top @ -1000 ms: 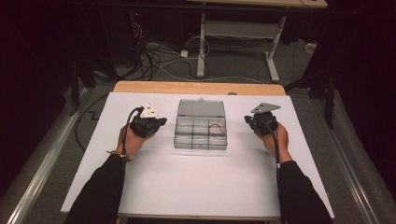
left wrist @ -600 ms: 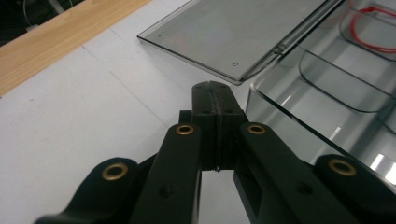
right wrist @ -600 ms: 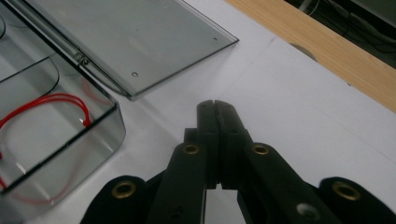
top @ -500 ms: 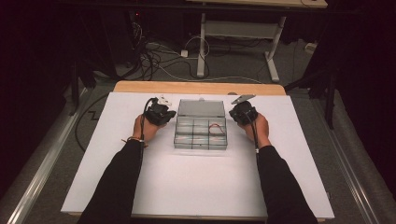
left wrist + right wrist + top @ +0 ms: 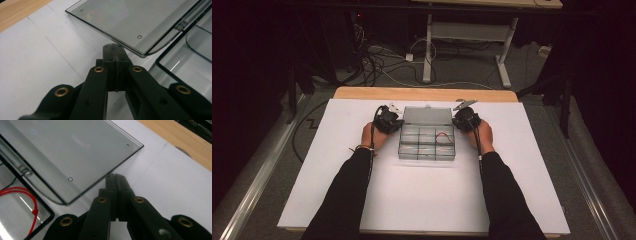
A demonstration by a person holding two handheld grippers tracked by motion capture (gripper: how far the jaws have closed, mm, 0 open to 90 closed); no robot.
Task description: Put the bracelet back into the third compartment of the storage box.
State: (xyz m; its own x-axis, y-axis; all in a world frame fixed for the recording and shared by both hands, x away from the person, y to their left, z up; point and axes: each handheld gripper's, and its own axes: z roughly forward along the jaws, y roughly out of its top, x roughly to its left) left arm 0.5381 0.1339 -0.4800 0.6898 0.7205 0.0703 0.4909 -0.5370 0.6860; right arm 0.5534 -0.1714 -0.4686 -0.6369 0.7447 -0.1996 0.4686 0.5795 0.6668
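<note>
The clear box [image 5: 427,142] sits mid-table with its lid [image 5: 427,115] laid open. The left gripper [image 5: 393,121] and right gripper [image 5: 460,121], jaws pressed together and empty, flank it with tips just beside the lid's side edges.

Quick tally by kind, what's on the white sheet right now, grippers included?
Grippers: 2, the left gripper and the right gripper, both shut
Clear compartment box with its open lid: 1
Red cord in the box: 1
Total: 4
</note>
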